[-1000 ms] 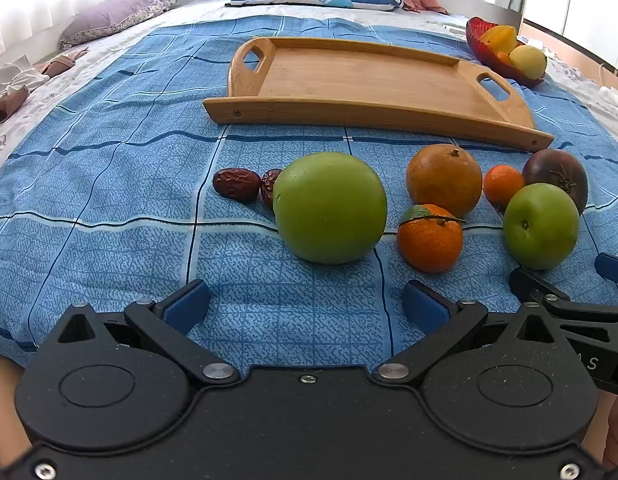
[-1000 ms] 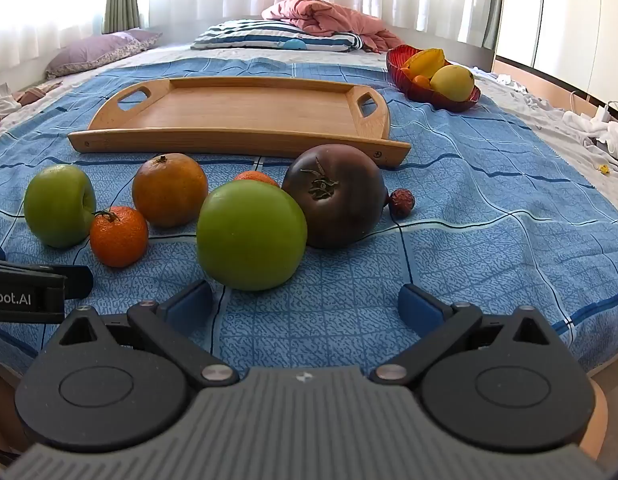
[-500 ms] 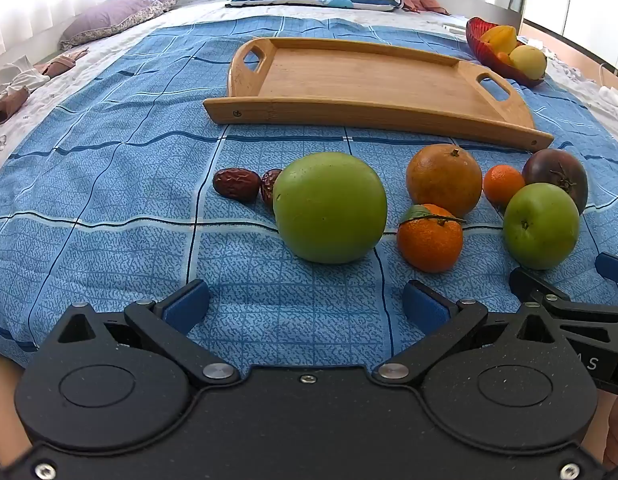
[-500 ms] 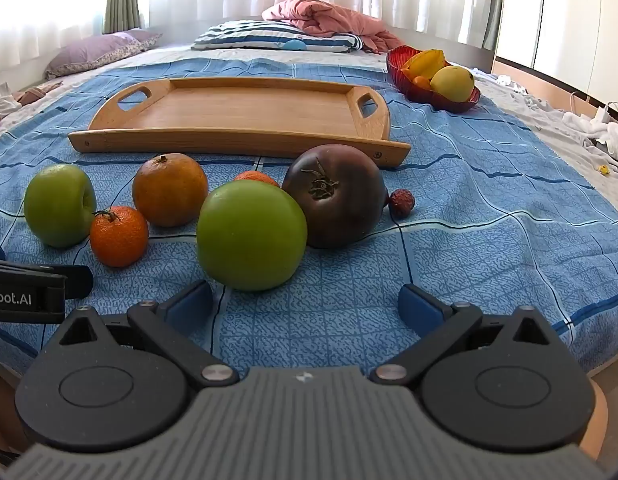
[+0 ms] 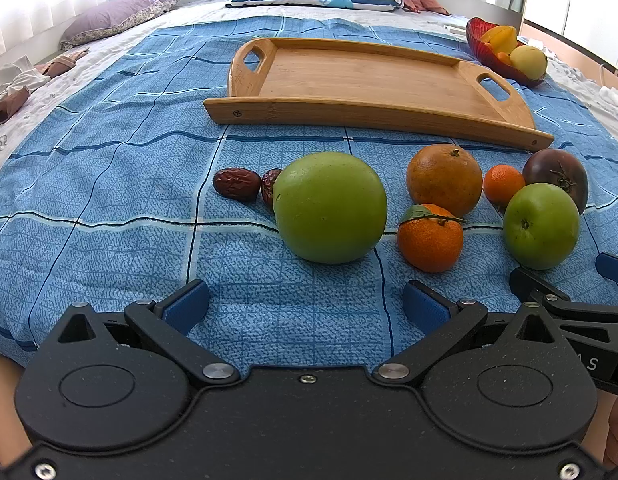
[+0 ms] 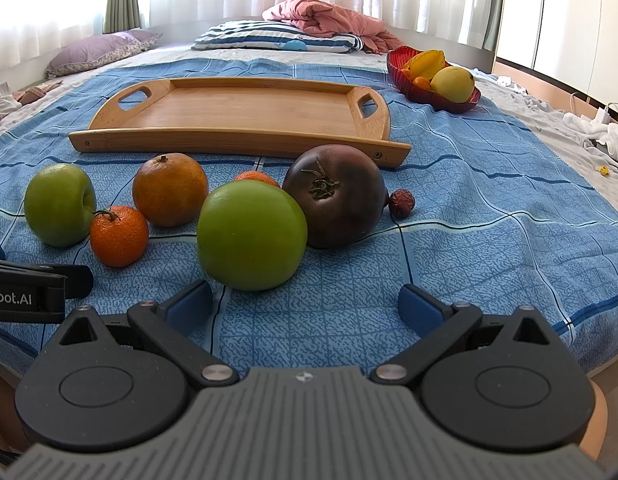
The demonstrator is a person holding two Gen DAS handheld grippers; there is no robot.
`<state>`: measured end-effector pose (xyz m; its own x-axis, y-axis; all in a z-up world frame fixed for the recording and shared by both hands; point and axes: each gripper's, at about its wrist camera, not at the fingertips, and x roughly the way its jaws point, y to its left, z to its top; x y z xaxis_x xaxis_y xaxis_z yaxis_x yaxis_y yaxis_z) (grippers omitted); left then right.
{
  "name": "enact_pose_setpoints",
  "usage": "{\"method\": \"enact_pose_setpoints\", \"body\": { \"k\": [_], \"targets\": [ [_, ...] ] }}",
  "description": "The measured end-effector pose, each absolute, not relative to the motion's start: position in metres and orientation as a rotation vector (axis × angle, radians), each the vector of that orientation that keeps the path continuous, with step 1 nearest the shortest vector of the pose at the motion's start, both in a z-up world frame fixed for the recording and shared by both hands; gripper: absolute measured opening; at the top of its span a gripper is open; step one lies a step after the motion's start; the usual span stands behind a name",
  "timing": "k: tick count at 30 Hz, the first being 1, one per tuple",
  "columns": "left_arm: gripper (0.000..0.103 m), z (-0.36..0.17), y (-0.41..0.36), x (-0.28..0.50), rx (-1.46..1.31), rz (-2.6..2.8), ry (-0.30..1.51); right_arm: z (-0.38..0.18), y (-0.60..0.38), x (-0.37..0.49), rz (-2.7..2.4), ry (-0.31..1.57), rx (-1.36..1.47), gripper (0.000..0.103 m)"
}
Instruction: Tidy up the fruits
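Loose fruits lie on a blue checked bedspread. In the left wrist view a big green apple (image 5: 329, 207) sits just beyond my open, empty left gripper (image 5: 307, 306), with two red dates (image 5: 237, 184), a large orange (image 5: 444, 180), a leafy mandarin (image 5: 429, 238), a small mandarin (image 5: 503, 184), a second green apple (image 5: 541, 226) and a dark tomato (image 5: 557, 174). In the right wrist view that second green apple (image 6: 251, 241) lies just ahead of my open, empty right gripper (image 6: 305, 306), beside the dark tomato (image 6: 335, 196). An empty wooden tray (image 5: 365, 80) lies behind the fruits; it also shows in the right wrist view (image 6: 245, 112).
A red bowl (image 6: 433, 94) with yellow fruits stands at the back right of the tray. Pillows and a pink blanket (image 6: 329, 24) lie at the far end of the bed. The bedspread's edge drops off at the right (image 6: 589, 320). One more date (image 6: 401, 203) lies right of the tomato.
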<state>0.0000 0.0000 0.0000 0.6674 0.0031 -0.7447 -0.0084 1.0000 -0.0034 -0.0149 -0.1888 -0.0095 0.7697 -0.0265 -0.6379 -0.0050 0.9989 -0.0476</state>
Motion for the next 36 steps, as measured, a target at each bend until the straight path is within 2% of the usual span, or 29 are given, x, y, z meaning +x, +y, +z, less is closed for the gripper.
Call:
{"method": "enact_pose_setpoints", "body": {
  "k": [24, 36],
  "targets": [
    [0.103, 0.001, 0.002, 0.002, 0.001, -0.006, 0.841, -0.01, -0.194, -0.019, 0.028, 0.668, -0.039, 0.103],
    [0.103, -0.003, 0.0, -0.006, 0.023, -0.022, 0.783, -0.013, -0.194, -0.016, 0.027, 0.666, -0.053, 0.103]
  ]
}}
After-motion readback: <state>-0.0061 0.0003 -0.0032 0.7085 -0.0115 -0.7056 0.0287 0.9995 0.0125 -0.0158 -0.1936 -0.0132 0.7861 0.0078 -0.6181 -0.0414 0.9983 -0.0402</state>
